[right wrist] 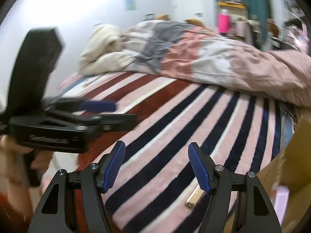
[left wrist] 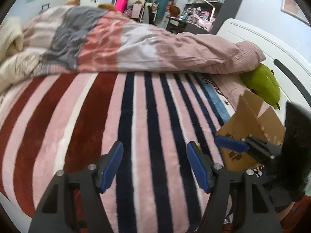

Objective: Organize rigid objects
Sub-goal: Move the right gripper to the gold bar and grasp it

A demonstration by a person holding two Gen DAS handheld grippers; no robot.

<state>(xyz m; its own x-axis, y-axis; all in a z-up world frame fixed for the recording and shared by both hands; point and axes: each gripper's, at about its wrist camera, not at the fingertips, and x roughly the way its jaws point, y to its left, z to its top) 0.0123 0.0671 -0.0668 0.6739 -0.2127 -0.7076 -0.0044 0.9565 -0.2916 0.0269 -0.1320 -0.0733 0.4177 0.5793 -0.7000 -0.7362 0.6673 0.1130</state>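
Note:
My left gripper (left wrist: pixel 154 164) is open and empty above the striped blanket (left wrist: pixel 136 116). My right gripper (right wrist: pixel 156 165) is open and empty too. A small gold rectangular object (right wrist: pixel 194 197) lies on the blanket just below and inside the right gripper's right finger. An open cardboard box (left wrist: pixel 250 126) sits at the right edge of the bed; it also shows in the right wrist view (right wrist: pixel 295 165). In the left wrist view the right gripper (left wrist: pixel 233 144) shows in front of the box. In the right wrist view the left gripper (right wrist: pixel 99 106) is at the left, blurred.
A crumpled pink, grey and white duvet (left wrist: pixel 136 42) lies across the far side of the bed. A green plush toy (left wrist: pixel 262 83) rests by the white bed frame (left wrist: pixel 272 44). Cluttered shelves (left wrist: pixel 204 0) stand behind.

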